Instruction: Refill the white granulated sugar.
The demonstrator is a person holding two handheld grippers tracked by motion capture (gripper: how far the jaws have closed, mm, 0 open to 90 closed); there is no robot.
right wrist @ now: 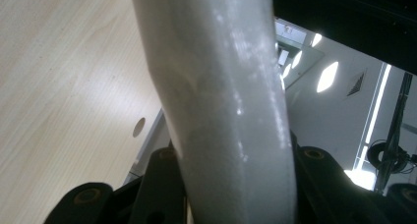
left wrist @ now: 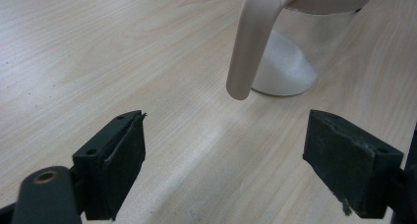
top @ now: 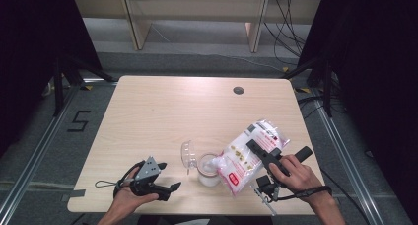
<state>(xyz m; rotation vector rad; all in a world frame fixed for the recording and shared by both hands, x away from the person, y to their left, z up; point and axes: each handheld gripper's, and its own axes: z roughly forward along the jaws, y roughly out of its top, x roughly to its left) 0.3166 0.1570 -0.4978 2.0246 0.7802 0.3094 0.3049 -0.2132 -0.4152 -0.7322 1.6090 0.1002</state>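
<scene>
Bag point(top: 249, 153) of white grains, which my right gripper point(top: 260, 153) has clamped between its jaws, tilts over the glass jar point(top: 209, 169) near the front edge of the table point(top: 162, 111). Jar's hinged lid point(top: 188, 155) hangs open. My left gripper point(top: 165, 188) rests released, jaws wide apart, just left of it.

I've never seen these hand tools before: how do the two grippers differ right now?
The left gripper lies low by the table's near edge, jaws spread, holding nothing; the right gripper is raised and clamps a white bag tilted over a jar. Both are black, hand-held and two-jawed.
</scene>
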